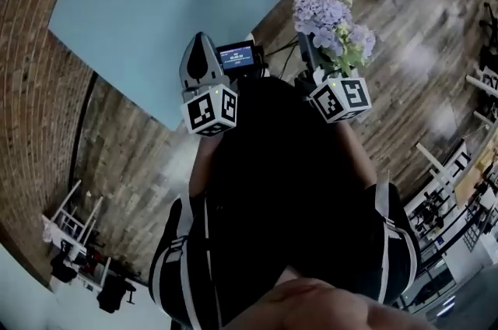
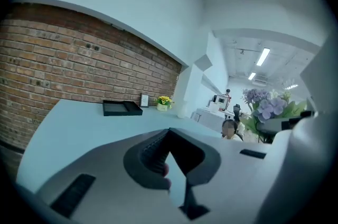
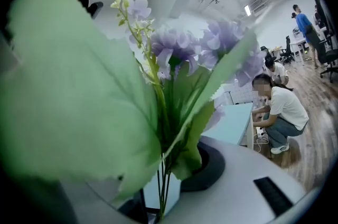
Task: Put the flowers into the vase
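Left gripper point(image 1: 201, 50) at left beside right gripper point(image 1: 308, 56), flowers point(image 1: 334, 23) upright between the right jaws; table point(image 1: 156, 1) beyond both, tray point(image 2: 121, 108) and potted plant point(image 2: 163, 103) at its far edge by the wall point(image 2: 79, 59); person point(image 3: 282, 112) crouching far right.

Fisheye views, dark and bent at the corners. Soft white room light; ceiling strips point(image 2: 262, 56) glare beyond the left gripper point(image 2: 169, 133). A leaf point(image 3: 68, 85) just above the right gripper point(image 3: 161, 194) is a green blur; flowers point(image 3: 179, 43) look hazy. Head view is dim, underexposed.
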